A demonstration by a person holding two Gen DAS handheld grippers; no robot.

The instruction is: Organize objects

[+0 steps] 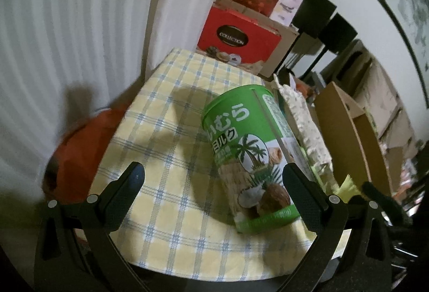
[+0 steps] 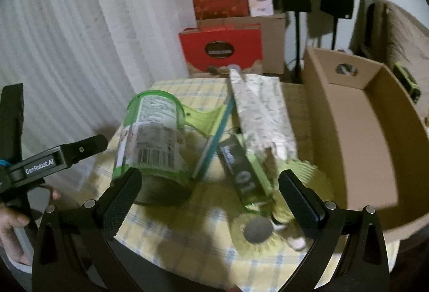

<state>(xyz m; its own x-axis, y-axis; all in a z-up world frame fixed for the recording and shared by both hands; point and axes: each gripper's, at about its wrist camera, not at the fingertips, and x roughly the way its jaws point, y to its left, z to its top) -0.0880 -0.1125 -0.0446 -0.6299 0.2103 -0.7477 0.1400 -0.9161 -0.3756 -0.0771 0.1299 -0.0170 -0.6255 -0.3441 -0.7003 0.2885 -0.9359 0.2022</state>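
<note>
Left wrist view: green canister (image 1: 246, 155) lying tilted near tablecloth's (image 1: 166, 147) right edge, between spread left gripper's (image 1: 214, 179) fingers.

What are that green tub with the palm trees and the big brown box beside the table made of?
The green canister looks like a paperboard tube with a glossy printed label: the wrap shows a straight seam and a barcode. It could be plastic. The brown box looks like plain matte corrugated cardboard, unprinted, with folded walls and a cut handhold.
</note>
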